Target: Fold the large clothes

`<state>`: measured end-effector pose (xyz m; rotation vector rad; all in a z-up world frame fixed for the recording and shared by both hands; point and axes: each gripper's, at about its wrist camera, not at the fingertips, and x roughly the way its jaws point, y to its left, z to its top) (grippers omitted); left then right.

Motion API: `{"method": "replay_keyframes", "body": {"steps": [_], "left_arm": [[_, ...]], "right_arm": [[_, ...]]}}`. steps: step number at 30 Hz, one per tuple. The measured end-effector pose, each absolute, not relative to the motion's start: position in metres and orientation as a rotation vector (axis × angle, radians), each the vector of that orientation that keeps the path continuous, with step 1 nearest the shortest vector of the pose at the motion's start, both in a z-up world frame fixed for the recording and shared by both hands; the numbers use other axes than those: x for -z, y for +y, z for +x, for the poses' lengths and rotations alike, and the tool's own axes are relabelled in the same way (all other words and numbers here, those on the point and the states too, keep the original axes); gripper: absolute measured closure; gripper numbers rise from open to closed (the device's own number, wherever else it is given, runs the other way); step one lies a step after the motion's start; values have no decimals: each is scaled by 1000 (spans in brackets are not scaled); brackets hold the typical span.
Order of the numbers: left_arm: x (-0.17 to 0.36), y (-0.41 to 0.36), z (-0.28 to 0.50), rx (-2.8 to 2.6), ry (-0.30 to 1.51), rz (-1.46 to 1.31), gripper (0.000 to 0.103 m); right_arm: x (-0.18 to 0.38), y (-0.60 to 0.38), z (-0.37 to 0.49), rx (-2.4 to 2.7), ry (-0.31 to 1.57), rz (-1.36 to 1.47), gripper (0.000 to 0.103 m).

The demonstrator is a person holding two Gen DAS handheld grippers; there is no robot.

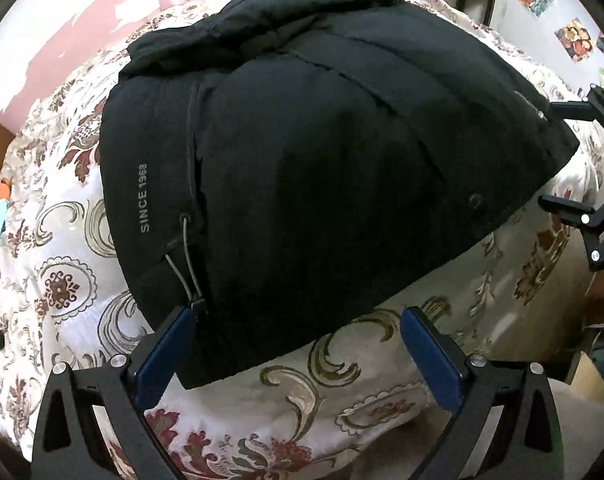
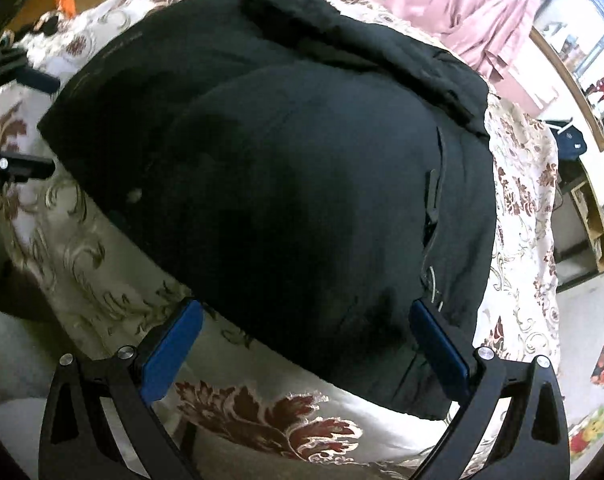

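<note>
While both tongs gape empty, folded black jacket (image 1: pixel 302 168) just ahead, on floral bedspread (image 1: pixel 61 280).

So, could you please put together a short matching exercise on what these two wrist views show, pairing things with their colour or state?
Column one:
1. jacket
2. bedspread
3. left gripper
4. pads

Column two:
a. blue
b. open, holding nothing
c. black, folded into a bundle
d. cream with a dark red floral pattern

Pairs: 1-c, 2-d, 3-b, 4-a
</note>
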<state>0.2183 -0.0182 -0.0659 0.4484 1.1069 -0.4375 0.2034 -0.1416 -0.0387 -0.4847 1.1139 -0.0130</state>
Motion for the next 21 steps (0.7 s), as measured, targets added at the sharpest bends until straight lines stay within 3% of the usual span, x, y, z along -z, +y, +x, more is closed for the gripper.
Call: {"method": "replay_keyframes", "body": {"steps": [21], "left_arm": [[94, -25, 197, 443, 998, 686, 0]], "right_arm": [[83, -126, 199, 211, 1154, -719, 2]]}}
